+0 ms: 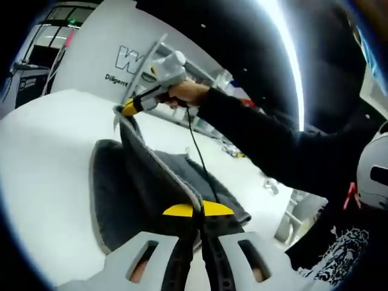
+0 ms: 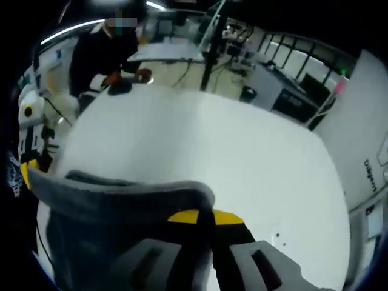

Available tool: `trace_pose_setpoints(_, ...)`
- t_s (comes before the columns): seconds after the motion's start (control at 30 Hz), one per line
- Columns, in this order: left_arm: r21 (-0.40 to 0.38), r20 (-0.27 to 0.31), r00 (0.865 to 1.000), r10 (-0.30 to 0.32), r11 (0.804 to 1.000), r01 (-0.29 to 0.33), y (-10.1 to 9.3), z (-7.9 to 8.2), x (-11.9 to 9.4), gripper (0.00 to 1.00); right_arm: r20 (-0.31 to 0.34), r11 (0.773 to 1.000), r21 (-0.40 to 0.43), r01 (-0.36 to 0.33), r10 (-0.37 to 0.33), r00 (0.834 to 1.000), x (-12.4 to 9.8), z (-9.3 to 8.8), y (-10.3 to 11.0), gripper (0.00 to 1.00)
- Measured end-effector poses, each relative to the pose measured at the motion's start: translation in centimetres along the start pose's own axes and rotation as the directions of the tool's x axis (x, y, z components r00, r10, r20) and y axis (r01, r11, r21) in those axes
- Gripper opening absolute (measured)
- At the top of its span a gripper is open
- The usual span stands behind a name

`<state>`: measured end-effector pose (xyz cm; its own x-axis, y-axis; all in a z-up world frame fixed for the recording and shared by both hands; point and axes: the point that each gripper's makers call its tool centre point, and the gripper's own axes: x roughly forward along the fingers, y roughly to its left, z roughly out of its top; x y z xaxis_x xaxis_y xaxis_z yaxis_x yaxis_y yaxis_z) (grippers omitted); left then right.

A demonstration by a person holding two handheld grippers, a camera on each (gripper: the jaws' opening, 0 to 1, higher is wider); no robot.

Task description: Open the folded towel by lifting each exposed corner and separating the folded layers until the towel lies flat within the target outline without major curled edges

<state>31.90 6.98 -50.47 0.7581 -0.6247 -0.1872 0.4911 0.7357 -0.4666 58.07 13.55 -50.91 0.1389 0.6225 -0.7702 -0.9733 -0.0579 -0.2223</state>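
Both tools are closed on the grey towel's (image 1: 142, 182) edge: the left tool (image 1: 197, 210) at 6 o'clock in its view, the right tool (image 1: 129, 109) toward 11. The towel hangs lifted above the white tabletop (image 1: 48, 151) (lower layers resting). A thin pinch could slip, letting the layer fall and curl.

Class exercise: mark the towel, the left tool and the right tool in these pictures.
towel (image 1: 124, 200), left gripper view, dark flat panel
left tool (image 1: 198, 210), left gripper view, between its yellow tips
right tool (image 2: 204, 216), right gripper view, between its yellow tips
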Motion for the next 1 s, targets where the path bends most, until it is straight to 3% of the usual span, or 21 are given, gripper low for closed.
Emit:
trace_pose_setpoints(0.2,0.023,0.021,0.999,-0.049,0.999,0.049,-2.4,1.8,0.9,0.0,0.03,0.999,0.029,0.043,-0.044,0.999,-2.5,-0.3,-0.7,0.01)
trace_pose_setpoints(0.43,0.066,0.015,0.996,-0.087,0.994,0.085,-4.6,2.1,2.2,0.0,0.033,0.996,0.03,0.081,-0.082,0.996,-4.5,-1.1,-0.9,0.01)
trace_pose_setpoints(0.77,0.159,-0.016,0.984,-0.177,0.971,0.178,-9.2,3.1,5.0,0.0,0.028,0.988,0.057,0.146,-0.147,0.989,-8.9,-3.5,-1.6,0.01)
trace_pose_setpoints(1.0,0.19,-0.015,0.976,-0.217,0.958,0.216,-11.0,3.1,6.5,0.0,0.002,0.976,0.09,0.199,-0.2,0.98,-11.9,-6.5,-2.2,0.01)
